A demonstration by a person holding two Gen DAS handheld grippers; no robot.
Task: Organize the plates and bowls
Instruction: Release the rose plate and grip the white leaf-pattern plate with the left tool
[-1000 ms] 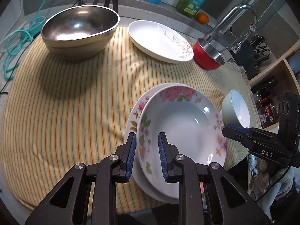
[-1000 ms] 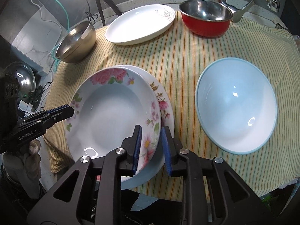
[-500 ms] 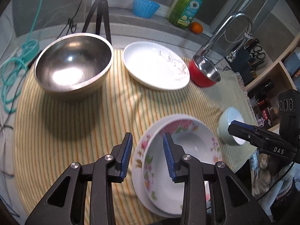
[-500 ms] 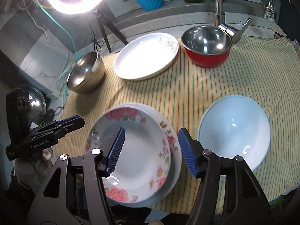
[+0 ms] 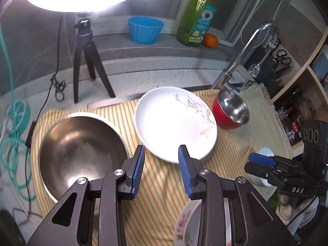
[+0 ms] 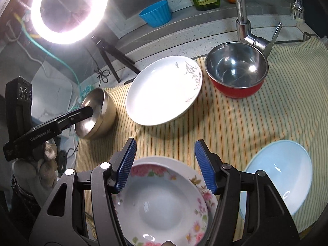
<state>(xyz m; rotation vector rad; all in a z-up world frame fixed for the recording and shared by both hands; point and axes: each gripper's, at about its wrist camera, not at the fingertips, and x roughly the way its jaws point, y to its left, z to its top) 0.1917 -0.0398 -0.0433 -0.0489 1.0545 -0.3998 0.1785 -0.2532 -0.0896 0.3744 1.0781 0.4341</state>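
A floral deep plate (image 6: 162, 203) rests on a floral flat plate (image 6: 202, 182) at the near edge of the striped cloth (image 6: 235, 127); its rim shows in the left wrist view (image 5: 187, 223). My right gripper (image 6: 164, 164) is open and empty above it. My left gripper (image 5: 162, 168) is open and empty, between a large steel bowl (image 5: 82, 153) and a white leaf-pattern plate (image 5: 174, 121). A red bowl with steel inside (image 6: 235, 71) stands at the back right. A light blue bowl (image 6: 280, 176) sits at the right.
A faucet (image 6: 244, 20) rises behind the red bowl. A ring light (image 6: 69, 10) on a tripod (image 5: 88, 61), a blue cup (image 5: 145, 29), a soap bottle (image 5: 198, 18) and an orange (image 5: 211, 40) stand on the back ledge. Shelves (image 5: 297, 78) stand at the right.
Both grippers opened, let go of the floral deep plate and pulled up and back. The plate now lies on the floral flat plate. Both views have tilted up toward the back ledge.
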